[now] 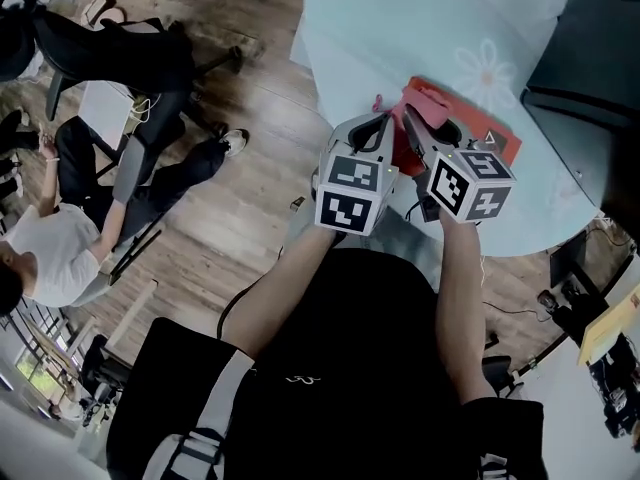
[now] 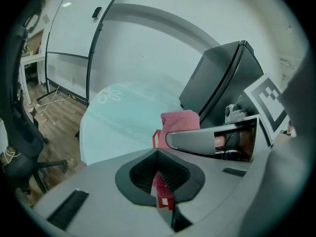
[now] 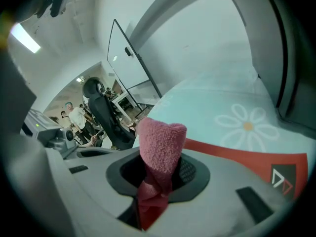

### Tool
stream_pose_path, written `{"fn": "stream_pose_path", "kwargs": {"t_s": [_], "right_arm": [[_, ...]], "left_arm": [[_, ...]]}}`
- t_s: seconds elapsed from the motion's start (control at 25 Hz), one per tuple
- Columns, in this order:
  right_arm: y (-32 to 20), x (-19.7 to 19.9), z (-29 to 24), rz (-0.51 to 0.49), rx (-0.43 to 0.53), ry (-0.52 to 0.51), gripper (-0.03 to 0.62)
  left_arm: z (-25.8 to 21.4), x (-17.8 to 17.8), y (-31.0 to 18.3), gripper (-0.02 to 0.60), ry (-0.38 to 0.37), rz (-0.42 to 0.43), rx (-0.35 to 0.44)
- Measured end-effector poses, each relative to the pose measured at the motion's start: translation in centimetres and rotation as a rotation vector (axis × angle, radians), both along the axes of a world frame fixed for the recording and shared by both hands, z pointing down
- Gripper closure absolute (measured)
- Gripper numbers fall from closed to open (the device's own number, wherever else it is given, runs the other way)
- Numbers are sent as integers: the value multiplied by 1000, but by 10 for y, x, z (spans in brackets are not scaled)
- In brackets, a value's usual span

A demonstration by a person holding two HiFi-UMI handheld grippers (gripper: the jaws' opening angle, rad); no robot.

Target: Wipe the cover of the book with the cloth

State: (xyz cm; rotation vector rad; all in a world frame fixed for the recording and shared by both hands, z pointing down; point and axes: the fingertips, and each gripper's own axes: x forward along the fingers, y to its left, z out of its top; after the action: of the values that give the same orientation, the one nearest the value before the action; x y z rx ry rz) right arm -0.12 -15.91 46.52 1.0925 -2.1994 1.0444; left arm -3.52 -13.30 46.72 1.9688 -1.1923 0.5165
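Sweep the fluffy pink cloth [image 3: 161,141] clamped in your right gripper [image 3: 154,184] across the flat red book [image 3: 232,157] ahead, left gripper [image 2: 161,184] pinching its edge.

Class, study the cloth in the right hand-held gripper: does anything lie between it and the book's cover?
Nothing visible does. The cloth, clamped in the right hand-held gripper, faces the bare red book; the left hand-held gripper pinches the book's edge alongside.
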Motion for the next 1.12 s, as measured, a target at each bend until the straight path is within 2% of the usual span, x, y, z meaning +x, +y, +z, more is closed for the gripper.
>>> {"fn": "stream_pose_path", "kwargs": {"t_s": [0.4, 1.12], "right_arm": [[1, 10, 12, 18, -13, 37, 487], [17, 52, 18, 104, -27, 36, 487]], "left_arm": [[15, 3, 5, 566, 9, -11, -40], [12, 32, 13, 566, 12, 54, -32]]}}
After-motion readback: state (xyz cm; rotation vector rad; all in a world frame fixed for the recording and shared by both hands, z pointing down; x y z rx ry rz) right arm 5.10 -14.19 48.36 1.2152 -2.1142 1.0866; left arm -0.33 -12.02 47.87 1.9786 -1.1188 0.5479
